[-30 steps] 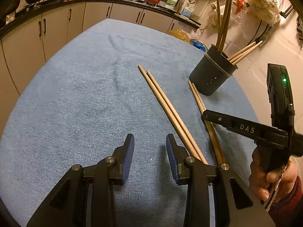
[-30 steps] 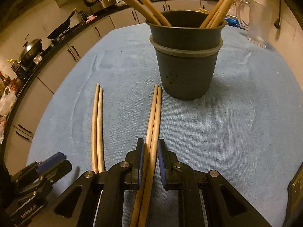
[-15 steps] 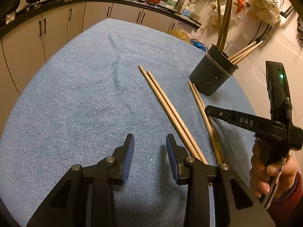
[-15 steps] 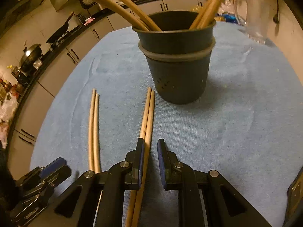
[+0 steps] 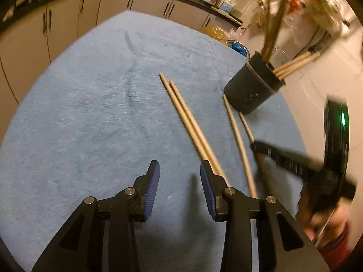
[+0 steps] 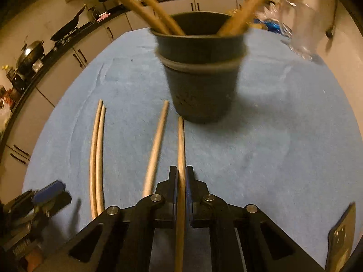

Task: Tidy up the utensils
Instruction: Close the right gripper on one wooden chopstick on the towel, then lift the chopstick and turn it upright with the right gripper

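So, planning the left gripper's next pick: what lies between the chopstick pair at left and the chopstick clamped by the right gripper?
One loose chopstick, lying on the blue cloth; the right wrist view shows it.

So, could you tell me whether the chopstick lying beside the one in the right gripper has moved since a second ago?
Yes. The loose chopstick has swung left, away from the gripped chopstick and the dark utensil holder; earlier the two lay touching.

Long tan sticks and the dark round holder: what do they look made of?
Long tan sticks: likely bare wood or bamboo, matte, uniform pale tan, no shine. Dark round holder: probably matte plastic, judging by its moulded band and small drain holes; blur leaves it uncertain.
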Demonstrator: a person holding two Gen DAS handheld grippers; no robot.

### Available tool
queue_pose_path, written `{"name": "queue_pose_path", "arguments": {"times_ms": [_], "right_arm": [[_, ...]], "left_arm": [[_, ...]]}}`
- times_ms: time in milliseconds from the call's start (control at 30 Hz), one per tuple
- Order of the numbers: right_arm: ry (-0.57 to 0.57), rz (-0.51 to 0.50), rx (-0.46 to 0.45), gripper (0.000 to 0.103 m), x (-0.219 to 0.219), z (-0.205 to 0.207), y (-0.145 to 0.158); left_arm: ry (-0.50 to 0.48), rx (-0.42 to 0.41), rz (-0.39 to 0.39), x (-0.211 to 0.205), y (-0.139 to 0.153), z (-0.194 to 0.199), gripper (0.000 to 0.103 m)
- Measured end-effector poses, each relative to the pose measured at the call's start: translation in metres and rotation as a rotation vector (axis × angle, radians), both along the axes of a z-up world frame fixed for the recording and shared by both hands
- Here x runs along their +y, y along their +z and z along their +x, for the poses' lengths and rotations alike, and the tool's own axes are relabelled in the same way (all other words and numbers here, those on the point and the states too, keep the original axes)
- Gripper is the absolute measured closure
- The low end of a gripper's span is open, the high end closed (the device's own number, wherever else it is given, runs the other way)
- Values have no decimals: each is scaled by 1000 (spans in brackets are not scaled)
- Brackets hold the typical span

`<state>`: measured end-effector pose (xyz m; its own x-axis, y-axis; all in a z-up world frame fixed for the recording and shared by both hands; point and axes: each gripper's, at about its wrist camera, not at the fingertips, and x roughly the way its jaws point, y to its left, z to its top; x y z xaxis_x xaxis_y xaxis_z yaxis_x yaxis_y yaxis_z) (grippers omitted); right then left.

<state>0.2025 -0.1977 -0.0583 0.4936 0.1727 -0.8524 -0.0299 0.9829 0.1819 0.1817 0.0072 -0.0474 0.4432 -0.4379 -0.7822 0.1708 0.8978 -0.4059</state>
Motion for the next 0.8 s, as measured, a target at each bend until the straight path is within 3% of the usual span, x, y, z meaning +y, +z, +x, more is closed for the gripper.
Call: {"name": "queue_pose_path", "arguments": {"times_ms": [400,500,800], "right_arm": [[-30,127,4,96,-32,-25,-3],[-30,140,3,96,-33,-28,-5],[-2,107,29,95,-32,-30,-2]], "left_arm": [[130,208,33,-19,-3,78,78],[160,221,69,-23,-3,88,85],[121,241,224,-45,3,103,86]]}}
